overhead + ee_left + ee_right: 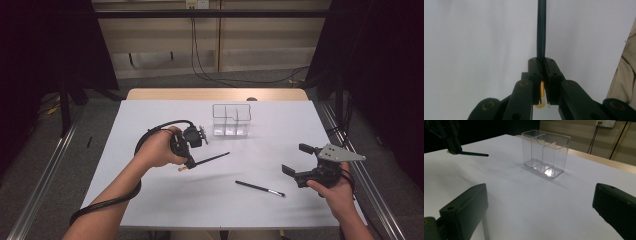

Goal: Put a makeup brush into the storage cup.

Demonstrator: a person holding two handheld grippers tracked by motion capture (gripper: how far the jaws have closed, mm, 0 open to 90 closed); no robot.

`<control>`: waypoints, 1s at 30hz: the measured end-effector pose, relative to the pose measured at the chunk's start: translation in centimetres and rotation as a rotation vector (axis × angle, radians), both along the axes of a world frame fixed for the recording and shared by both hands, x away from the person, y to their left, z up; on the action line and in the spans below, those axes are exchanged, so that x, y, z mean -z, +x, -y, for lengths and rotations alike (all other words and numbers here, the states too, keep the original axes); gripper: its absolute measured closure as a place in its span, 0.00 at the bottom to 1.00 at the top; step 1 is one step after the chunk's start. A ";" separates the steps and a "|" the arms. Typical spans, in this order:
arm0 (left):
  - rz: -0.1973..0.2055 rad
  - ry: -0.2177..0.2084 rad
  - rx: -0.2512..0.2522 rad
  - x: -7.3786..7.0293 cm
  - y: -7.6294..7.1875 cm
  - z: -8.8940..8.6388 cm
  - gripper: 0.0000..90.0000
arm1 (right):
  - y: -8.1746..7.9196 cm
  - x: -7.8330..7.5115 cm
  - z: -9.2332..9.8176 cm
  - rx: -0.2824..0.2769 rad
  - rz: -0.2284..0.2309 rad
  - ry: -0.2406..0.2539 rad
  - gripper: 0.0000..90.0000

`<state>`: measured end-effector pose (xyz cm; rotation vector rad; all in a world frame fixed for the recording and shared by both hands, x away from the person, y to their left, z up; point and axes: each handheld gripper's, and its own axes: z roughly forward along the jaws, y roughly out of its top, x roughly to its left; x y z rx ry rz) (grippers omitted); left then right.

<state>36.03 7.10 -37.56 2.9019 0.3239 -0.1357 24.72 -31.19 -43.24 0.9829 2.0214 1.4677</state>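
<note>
Fingers of the left gripper (192,161) are clamped on a dark pen (210,159); the pen is held near one end, its long shaft sticking out to the right and slightly toward the far side, clear of the desk (150,200) as far as the high view lets me judge; in the left gripper view the shaft (541,30) runs straight up from between the closed pads, and a small yellowish end (542,91) shows behind them, between the links; the person's left hand (157,147) wraps the gripper body left of the desk's middle, its cable looping back along the forearm. A second dark pen (260,188) lies flat on the white desk, nearer the person and to the right of the held one, well apart from both grippers' fingers; its right end looks a little lighter, though the picture is too coarse to say what that is. A clear plastic organiser (231,120) with upright dividers stands on the far side of the desk, near its middle; the held pen's tip is short of it and not touching. The right gripper (297,160) rests in the right hand (337,192) at the desk's right edge; its fingers (465,207) stand wide apart with nothing between them, pointed toward the organiser (545,152); the left gripper and its pen (472,153) show at the far left of that view.
</note>
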 end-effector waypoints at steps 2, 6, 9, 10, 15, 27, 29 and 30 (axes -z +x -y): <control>-0.002 -0.003 0.009 0.0 0.0 0.3 0.94 | 0.0 0.0 0.0 0.000 0.000 0.001 0.00; -0.001 -0.009 0.020 -0.1 0.0 0.8 0.94 | 0.0 0.0 0.0 -0.001 -0.001 0.003 0.00; -0.007 -0.012 0.031 -0.1 -0.1 1.3 0.94 | 0.0 0.0 -0.1 -0.009 -0.003 0.005 0.00; -0.007 -0.012 0.031 -0.1 -0.1 1.3 0.94 | 0.1 0.0 -0.1 -0.012 -0.002 0.002 0.00; -0.008 -0.015 0.050 -0.2 0.0 2.1 0.94 | 0.2 0.1 -0.1 -0.015 -0.008 0.003 0.00; -0.007 -0.016 0.089 -0.4 0.1 3.4 0.94 | 0.8 -0.4 -0.2 -0.026 -0.011 0.017 0.00; -0.008 -0.014 0.086 -0.4 0.0 3.5 0.94 | 0.9 -0.4 -0.3 -0.028 -0.013 0.016 0.00; -0.012 -0.016 0.090 -0.3 0.0 3.6 0.94 | 1.1 -0.5 -0.5 -0.033 -0.012 0.019 0.00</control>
